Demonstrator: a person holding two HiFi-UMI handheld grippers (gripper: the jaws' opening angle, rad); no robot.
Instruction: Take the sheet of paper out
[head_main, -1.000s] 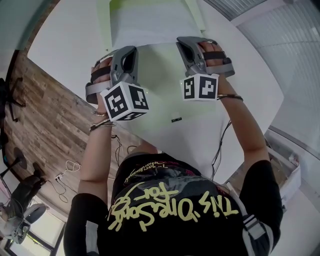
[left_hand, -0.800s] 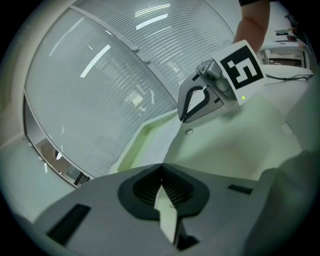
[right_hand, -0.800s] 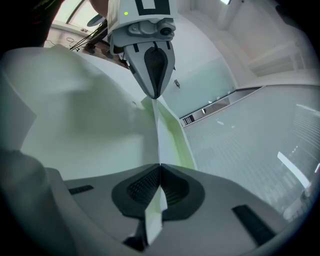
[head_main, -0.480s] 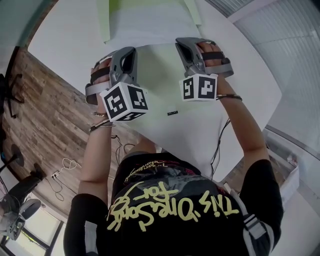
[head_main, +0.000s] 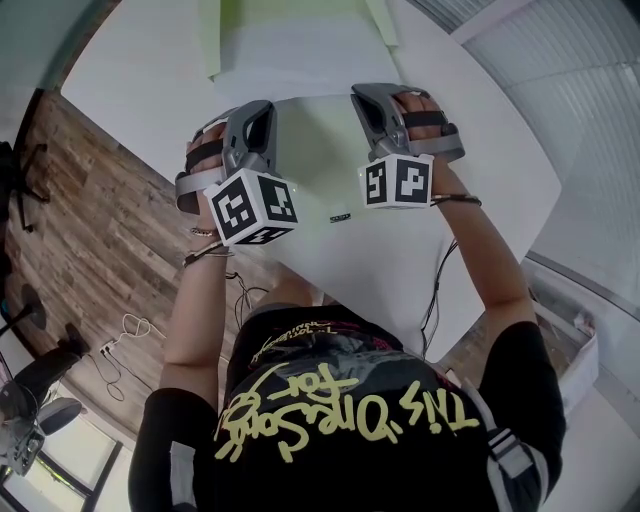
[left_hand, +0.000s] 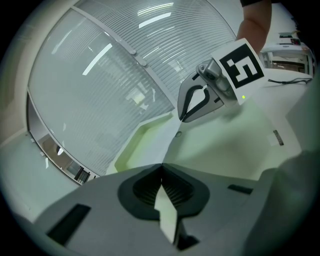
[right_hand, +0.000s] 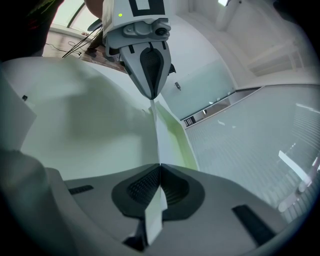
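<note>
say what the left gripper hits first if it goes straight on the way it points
Probably the rim of the pale green folder: the left gripper, shut on the sheet of paper, points along the sheet toward it. Depth is hard to judge.

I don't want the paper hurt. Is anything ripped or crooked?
Nothing stands out. The paper looks whole, with no tear or crumple showing. The left tool and the right tool are both shut on its near edge, and its far part lies in the green folder.
</note>
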